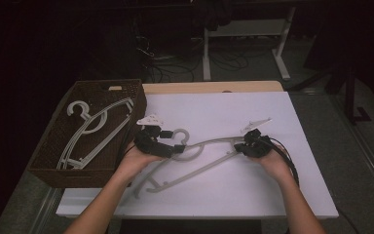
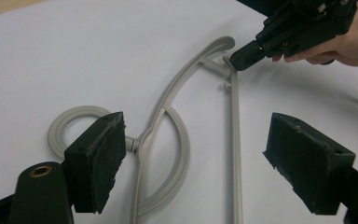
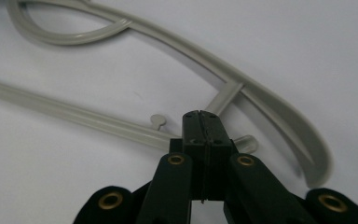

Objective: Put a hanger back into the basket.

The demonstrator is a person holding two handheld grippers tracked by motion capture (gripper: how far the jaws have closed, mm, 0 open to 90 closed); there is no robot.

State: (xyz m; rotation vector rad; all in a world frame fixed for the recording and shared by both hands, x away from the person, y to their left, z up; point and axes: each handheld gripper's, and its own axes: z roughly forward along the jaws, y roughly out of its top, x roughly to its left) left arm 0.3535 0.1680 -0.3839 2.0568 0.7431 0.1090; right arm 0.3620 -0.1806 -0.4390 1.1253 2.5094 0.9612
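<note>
I am clamping the right gripper (image 3: 200,116) on the grey hanger's (image 1: 199,158) bar, apparently; the left gripper (image 2: 193,161) is hovering wide open over its neck. Transfer into the wicker basket (image 1: 44,168) beside it, already holding other hangers (image 1: 95,129), is pending.

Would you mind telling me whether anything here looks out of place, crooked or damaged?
Nothing looks damaged or spilled. One grey hanger lies slanted on the white table, outside the wicker basket that holds the other hangers. The right tongs are shut at its end, the left tongs open over its neck.

Three hangers (image 1: 195,158); one basket (image 1: 53,168)
</note>
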